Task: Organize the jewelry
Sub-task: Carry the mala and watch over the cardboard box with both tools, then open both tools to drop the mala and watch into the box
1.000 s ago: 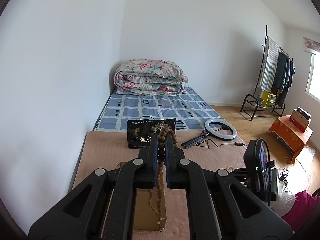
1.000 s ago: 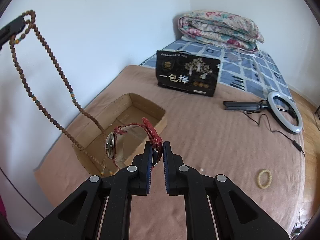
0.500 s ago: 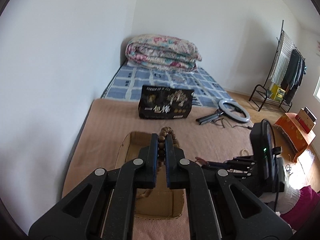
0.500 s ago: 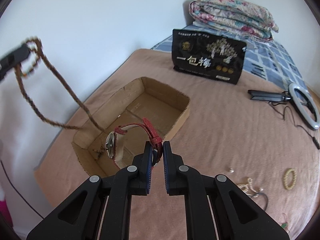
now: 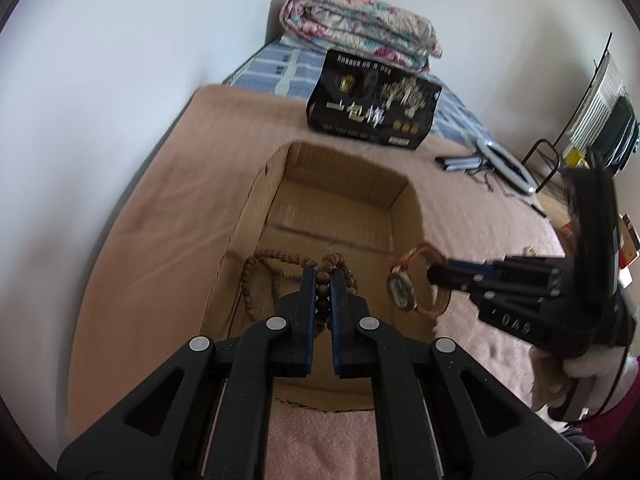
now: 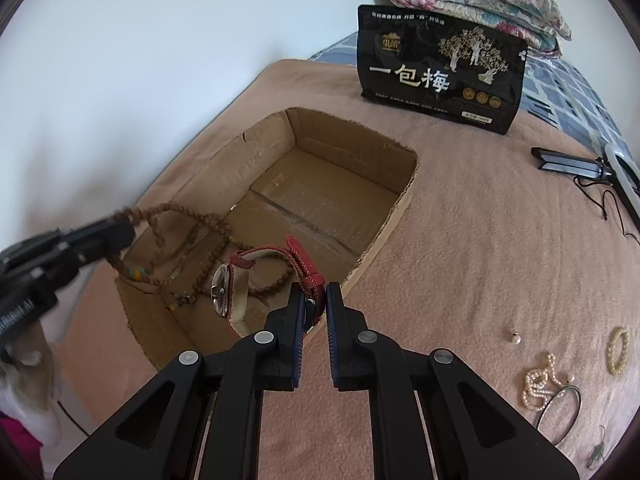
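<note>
The wooden bead necklace [image 5: 256, 276] is lying partly coiled on the floor of the open cardboard box [image 5: 340, 184], while its upper loop is being pinched between the fingers of the left gripper [image 5: 323, 280], which is clamped on the beads just above the near end of the box. In the right wrist view the strand [image 6: 188, 236] is trailing down from that gripper [image 6: 116, 236] into the box [image 6: 352, 136]. The right gripper [image 6: 313, 292] is squeezing the red strap of a wristwatch [image 6: 224, 288], and the watch is hanging over the box's near right corner, its face turned sideways; the left view is showing it [image 5: 402, 290] just inside the right wall. The box is sitting on a tan blanket [image 6: 480, 240]. Well to the right, a pearl necklace [image 6: 538, 386], a yellow bead bracelet [image 6: 618, 350], a single pearl earring [image 6: 516, 338] and a thin dark bangle [image 6: 560, 410] are lying on the blanket. A black snack bag [image 6: 440, 68] is standing beyond the box, with a ring light [image 6: 622, 184] to its right.
</note>
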`<state>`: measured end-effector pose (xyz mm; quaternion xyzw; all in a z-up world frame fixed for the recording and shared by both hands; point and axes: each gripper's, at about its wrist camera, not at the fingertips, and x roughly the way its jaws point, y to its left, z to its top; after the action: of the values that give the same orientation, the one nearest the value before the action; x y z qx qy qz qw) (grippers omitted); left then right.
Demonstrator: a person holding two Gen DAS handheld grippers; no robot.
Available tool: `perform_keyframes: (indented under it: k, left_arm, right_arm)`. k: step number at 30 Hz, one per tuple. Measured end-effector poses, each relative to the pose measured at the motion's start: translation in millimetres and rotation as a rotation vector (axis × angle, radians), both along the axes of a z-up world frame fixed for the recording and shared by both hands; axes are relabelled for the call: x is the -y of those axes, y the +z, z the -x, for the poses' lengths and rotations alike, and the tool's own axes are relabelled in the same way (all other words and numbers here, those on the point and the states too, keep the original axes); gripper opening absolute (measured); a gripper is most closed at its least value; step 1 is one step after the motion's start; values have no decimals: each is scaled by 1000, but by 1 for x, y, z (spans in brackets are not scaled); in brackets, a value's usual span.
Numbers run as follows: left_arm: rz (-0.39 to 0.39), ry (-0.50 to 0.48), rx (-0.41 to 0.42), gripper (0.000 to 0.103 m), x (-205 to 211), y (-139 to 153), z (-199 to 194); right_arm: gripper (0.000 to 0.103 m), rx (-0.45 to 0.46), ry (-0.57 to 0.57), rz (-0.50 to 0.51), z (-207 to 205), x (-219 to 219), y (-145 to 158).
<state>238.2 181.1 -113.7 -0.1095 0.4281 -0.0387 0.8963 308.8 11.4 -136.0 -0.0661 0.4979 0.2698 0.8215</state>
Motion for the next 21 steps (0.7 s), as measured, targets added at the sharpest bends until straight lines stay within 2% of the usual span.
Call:
perform_keyframes:
  k: [7,12,14,15,16,17,21]
  left_arm:
    - [-21,-7,-25,4,5,-12,1]
    - [-29,-6,-28,5,6,-10,-1]
    - [-37,-2,-29,22,6,-10,-1]
    - [-37,2,-28,37,6,-10,0]
    - [-39,6,-25,41,5,-9,0]
    - [-42,10,-22,41,5,-9,1]
    - [-43,22,-23,41,4,-8,4]
  right_arm:
    - [9,-8,16,8,-2,-10,-9]
    - [17,1,26,13,-1,-12,-9]
    - [24,11,25,6,1,-11,-6]
    - [32,22,23,5,2,-10,-3]
    - [37,32,20,2,3,-9,-1]
    - [43,41,17,-1,3,-8,1]
    - [43,59,11,-7,5,-4,9]
